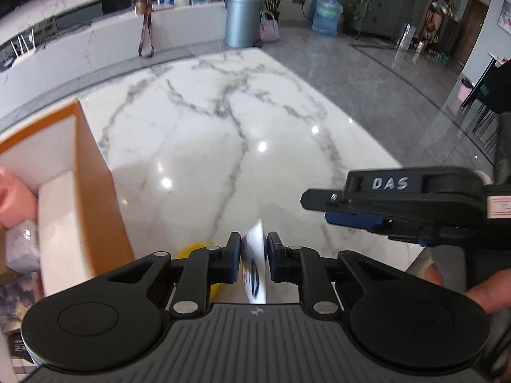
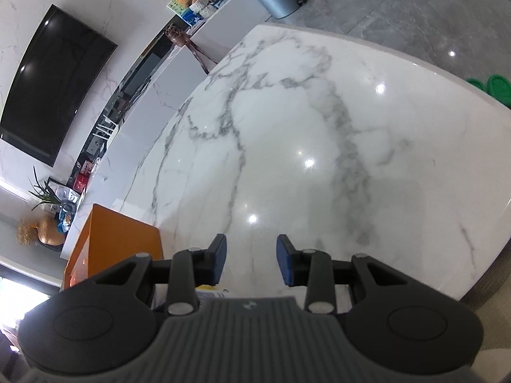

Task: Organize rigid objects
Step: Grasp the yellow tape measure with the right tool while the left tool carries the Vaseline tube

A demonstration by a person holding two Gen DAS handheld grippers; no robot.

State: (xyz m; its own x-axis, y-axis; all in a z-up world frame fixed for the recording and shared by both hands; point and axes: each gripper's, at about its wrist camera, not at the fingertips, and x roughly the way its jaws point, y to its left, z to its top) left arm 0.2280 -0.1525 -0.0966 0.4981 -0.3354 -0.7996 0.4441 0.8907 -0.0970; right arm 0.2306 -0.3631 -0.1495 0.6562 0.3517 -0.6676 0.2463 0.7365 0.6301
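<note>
My left gripper (image 1: pixel 254 247) is shut on a thin white flat thing with dark print (image 1: pixel 255 268), blurred and held on edge above the marble table (image 1: pixel 204 121). A yellow object (image 1: pixel 194 250) lies on the table just below the left finger. An orange box with white inner walls (image 1: pixel 92 191) stands at the left and holds a pink item (image 1: pixel 16 198). My right gripper (image 2: pixel 251 250) hovers open over the table with nothing between its blue pads; in the left wrist view it (image 1: pixel 314 207) reaches in from the right.
The orange box (image 2: pixel 121 242) sits at the table's left edge in the right wrist view. Papers and something yellow (image 2: pixel 210 292) lie under the right gripper. A person's hand (image 1: pixel 488 290) shows at lower right. A grey bin (image 1: pixel 242 20) and a water jug (image 1: pixel 327 12) stand on the floor beyond.
</note>
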